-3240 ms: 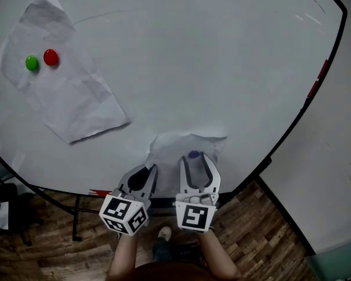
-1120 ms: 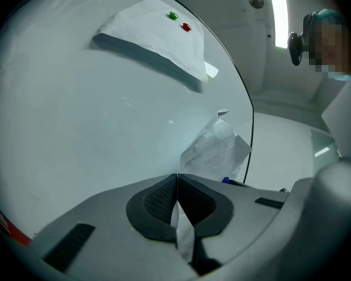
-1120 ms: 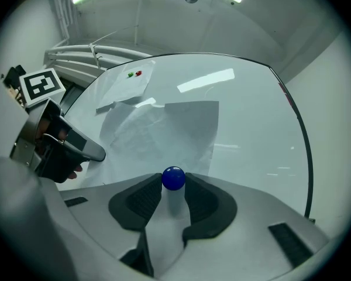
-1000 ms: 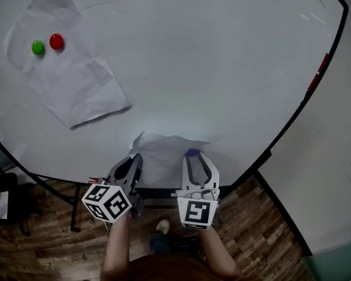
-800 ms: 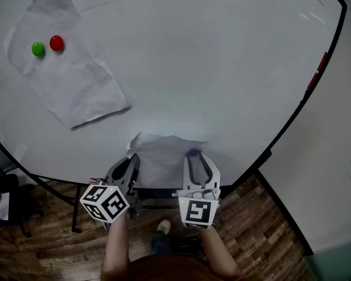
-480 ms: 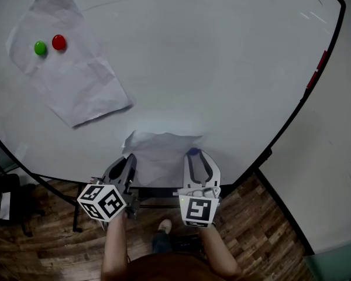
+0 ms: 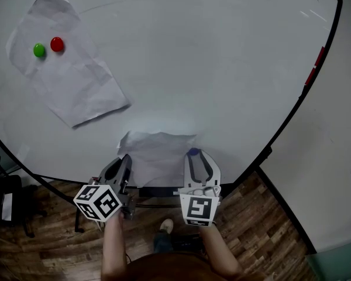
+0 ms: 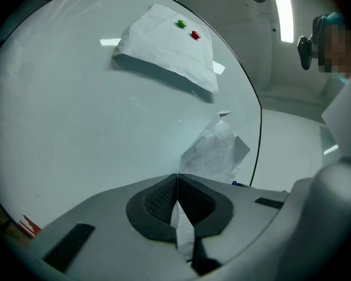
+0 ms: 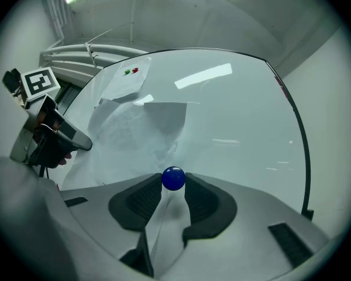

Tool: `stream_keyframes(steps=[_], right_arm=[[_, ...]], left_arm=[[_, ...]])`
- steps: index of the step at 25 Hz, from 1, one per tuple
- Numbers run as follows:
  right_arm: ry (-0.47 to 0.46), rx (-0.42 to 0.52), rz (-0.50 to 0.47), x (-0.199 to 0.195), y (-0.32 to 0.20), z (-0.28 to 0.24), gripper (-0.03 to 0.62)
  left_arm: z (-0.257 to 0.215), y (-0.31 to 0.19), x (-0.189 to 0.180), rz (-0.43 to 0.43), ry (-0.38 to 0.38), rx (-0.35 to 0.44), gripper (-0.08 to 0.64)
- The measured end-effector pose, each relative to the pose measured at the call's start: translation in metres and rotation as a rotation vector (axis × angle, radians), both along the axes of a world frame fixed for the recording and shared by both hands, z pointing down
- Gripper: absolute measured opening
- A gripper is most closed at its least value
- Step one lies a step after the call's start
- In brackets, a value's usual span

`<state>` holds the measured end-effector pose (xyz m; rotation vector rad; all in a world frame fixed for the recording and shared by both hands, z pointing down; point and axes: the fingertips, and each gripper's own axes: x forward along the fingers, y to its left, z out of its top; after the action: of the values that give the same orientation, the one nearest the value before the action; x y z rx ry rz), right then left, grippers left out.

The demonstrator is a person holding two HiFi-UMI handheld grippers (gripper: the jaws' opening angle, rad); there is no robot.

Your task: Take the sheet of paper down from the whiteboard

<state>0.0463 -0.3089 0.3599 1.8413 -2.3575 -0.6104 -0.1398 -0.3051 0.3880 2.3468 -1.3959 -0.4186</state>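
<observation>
At 6 o'clock on the whiteboard (image 7: 222,69), the left hand-held gripper (image 7: 126,160) pinches the paper (image 7: 158,151). The right hand-held gripper (image 7: 196,157) pinches the blue magnet (image 7: 193,153). Pulling both away looks left to do.

No word, number or brand name can be read. The only signs are black-and-white square code patterns without letters. They stand on the left cube (image 7: 97,202), part of the left tool (image 7: 124,160), and on the right cube (image 7: 199,209), part of the right tool (image 7: 193,155), both just below the whiteboard's (image 7: 234,69) lower edge. A red strip (image 7: 319,57) on the whiteboard's right frame is too small to read.
</observation>
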Motion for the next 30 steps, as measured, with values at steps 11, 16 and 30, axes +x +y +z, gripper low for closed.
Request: stream_keyframes(steps=[11, 16, 30], right_arm=[[-0.016, -0.017, 0.014, 0.011, 0.001, 0.007, 0.137], [-0.023, -0.033, 0.011, 0.011, 0.000, 0.012, 0.138], [-0.026, -0.038, 0.014, 0.014, 0.001, 0.013, 0.138]], left_arm=[[0.005, 0.002, -0.006, -0.019, -0.009, -0.025, 0.025], [0.006, 0.002, -0.014, -0.035, -0.006, -0.036, 0.025], [0.007, 0.006, -0.029, -0.062, 0.016, -0.043, 0.025]])
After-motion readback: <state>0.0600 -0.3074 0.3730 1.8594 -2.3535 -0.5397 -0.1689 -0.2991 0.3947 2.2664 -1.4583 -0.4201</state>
